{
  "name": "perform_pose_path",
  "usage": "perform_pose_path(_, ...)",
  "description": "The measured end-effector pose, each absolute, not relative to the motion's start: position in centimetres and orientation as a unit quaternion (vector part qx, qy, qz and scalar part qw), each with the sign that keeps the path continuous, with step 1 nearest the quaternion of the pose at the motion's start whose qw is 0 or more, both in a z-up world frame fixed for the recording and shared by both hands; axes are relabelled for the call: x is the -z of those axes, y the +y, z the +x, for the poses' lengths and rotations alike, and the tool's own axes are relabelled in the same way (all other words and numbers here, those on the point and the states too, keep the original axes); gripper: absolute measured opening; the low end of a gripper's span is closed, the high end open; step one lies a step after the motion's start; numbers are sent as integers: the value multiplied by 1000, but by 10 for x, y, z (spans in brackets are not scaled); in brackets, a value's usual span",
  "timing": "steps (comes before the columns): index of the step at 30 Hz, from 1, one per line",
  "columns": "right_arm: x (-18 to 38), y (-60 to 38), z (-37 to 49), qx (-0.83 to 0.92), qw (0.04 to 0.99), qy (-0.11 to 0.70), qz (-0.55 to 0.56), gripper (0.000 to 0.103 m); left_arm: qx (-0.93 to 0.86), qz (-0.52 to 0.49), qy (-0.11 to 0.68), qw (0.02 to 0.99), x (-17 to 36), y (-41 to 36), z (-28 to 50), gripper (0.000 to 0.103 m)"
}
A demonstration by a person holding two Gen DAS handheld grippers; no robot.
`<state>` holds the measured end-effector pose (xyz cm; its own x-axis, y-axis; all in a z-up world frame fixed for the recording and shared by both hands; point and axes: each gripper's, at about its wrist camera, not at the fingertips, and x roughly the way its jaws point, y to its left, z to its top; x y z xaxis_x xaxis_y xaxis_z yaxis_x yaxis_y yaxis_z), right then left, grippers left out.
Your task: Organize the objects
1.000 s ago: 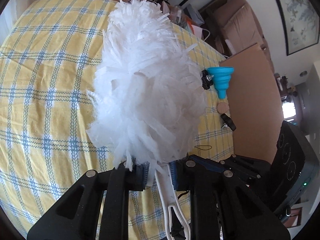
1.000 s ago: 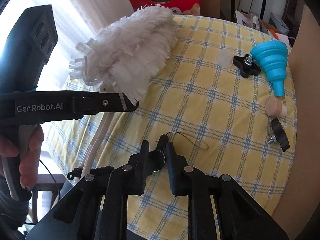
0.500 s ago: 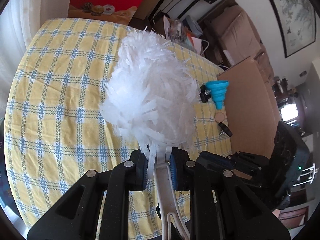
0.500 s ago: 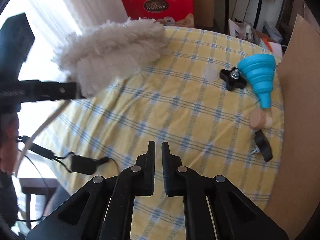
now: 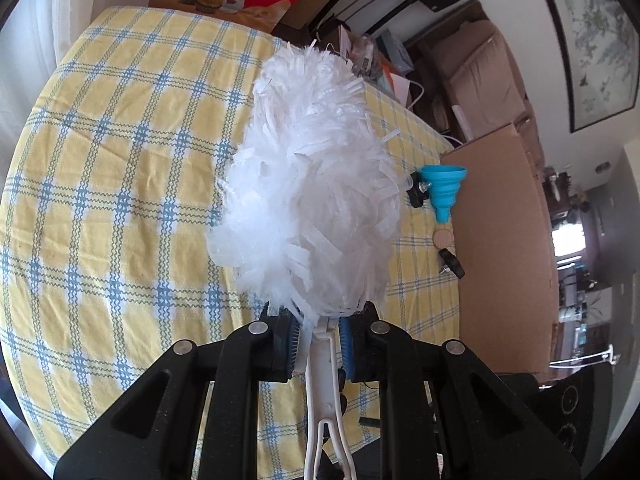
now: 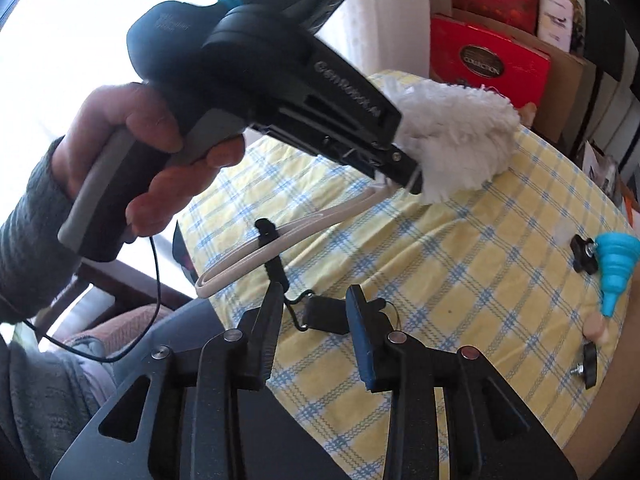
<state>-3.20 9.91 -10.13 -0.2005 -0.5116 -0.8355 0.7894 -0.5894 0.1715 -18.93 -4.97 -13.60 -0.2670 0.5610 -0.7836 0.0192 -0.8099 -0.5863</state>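
The checked tablecloth (image 5: 120, 168) is mostly bare. Above it the white duster (image 5: 312, 184) is held aloft, its handle clamped between the jaws of the left gripper (image 5: 320, 344). At three o'clock in the left wrist view, a blue funnel (image 5: 444, 188), two black knobs (image 5: 416, 192) and a wooden disc (image 5: 443, 237) already sit together near the cardboard. The right gripper (image 6: 316, 320) is opening, pads clear of the black clip (image 6: 324, 314) between them. The duster remains unplaced; sorting looks partly done.

Black two-finger grippers (image 6: 316, 308), silver screws, blue pads on jaws; white lettering on left gripper (image 6: 404, 178) body; grey knit sleeve (image 6: 28, 236).
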Motion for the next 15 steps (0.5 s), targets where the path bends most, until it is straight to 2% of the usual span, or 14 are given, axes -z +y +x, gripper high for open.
perform_pose_path(6,106,88,-21,753,451,148,456,33,-752,-576,-263,183,134,-53,-190,15)
perform_pose_path(9,119,87,-46,756,447,131,459,33,-749,-576,-267,188,134,-52,-190,15)
perform_pose_path(10,121,87,-48,758,444,127,460,29,-749,-576,-268,189,134,-53,-190,15)
perform_pose_path(11,123,86,-49,758,443,124,462,15,-749,-575,-270,189,133,-53,-190,15)
perform_pose_path(12,125,86,-50,758,441,123,465,10,-749,-574,-272,189,132,-54,-191,15)
perform_pose_path(15,125,86,-49,764,430,133,462,10,-752,-564,-283,191,127,-59,-191,15)
